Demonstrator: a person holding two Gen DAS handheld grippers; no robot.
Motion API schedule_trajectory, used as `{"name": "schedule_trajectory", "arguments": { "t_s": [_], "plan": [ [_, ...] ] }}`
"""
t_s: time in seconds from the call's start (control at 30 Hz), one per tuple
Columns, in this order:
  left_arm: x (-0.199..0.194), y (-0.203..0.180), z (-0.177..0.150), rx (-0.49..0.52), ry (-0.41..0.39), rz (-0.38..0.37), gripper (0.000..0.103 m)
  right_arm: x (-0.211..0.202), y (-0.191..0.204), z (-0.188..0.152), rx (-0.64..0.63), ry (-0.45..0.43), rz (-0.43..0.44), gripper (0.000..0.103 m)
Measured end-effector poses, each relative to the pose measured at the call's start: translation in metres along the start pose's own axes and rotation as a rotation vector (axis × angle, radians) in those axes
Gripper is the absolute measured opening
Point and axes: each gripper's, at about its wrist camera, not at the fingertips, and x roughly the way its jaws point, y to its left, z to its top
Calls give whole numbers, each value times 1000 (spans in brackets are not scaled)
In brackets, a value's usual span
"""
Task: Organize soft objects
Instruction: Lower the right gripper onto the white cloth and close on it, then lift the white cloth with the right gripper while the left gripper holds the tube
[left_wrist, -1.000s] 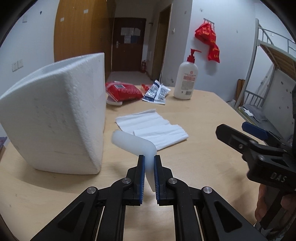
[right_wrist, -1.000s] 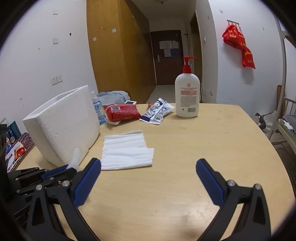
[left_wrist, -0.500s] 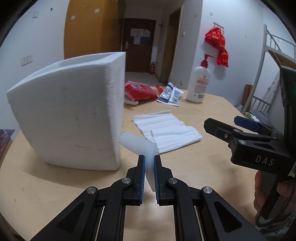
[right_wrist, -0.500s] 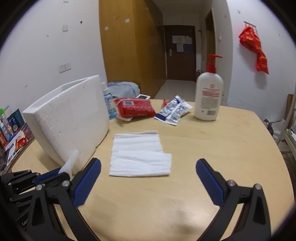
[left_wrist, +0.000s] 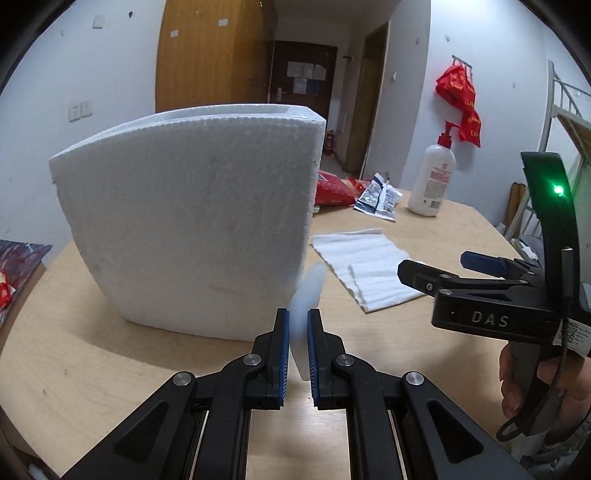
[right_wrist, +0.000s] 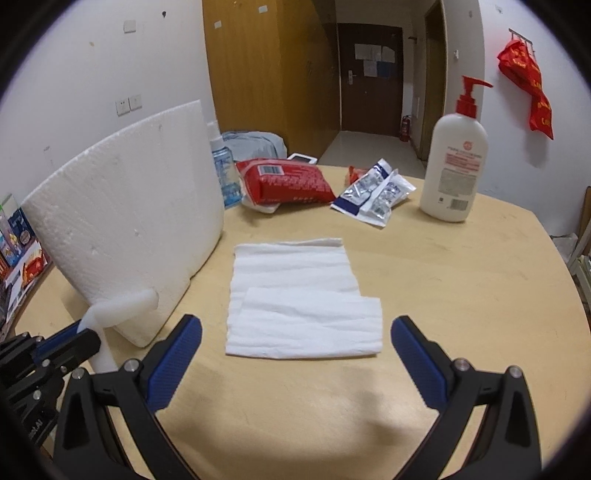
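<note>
Two grippers sit low in my views. My left gripper is clenched on a white foam strip, whose free end reaches toward the foam box just ahead. My right gripper stands released, jaws wide, nothing between them, over the bare table. Just beyond its fingertips lies the folded white cloth, beside the box. Farther back I see a red pack, sachets and a pump bottle.
</note>
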Motion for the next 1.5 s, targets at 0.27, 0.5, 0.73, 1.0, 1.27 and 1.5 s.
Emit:
{"name": "schedule_trajectory", "arguments": {
  "t_s": [0.27, 0.5, 0.73, 1.0, 1.27, 1.5],
  "plan": [
    [2, 5, -2, -3, 7, -18, 10, 22, 3, 7, -8, 55, -10, 103],
    [0, 8, -2, -3, 6, -38, 10, 39, 11, 7, -41, 110, -36, 95],
    [-3, 10, -3, -6, 6, -50, 10, 57, 9, 4, -34, 182, -44, 80],
    [-4, 10, -2, -6, 8, -64, 10, 60, 9, 3, -49, 184, -66, 77],
    [-11, 11, -2, -6, -2, -58, 10, 52, 8, 1, -31, 182, -73, 14],
    [-16, 7, -2, 9, -11, -60, 10, 30, 9, -1, -17, 137, -53, 11]
  ]
}}
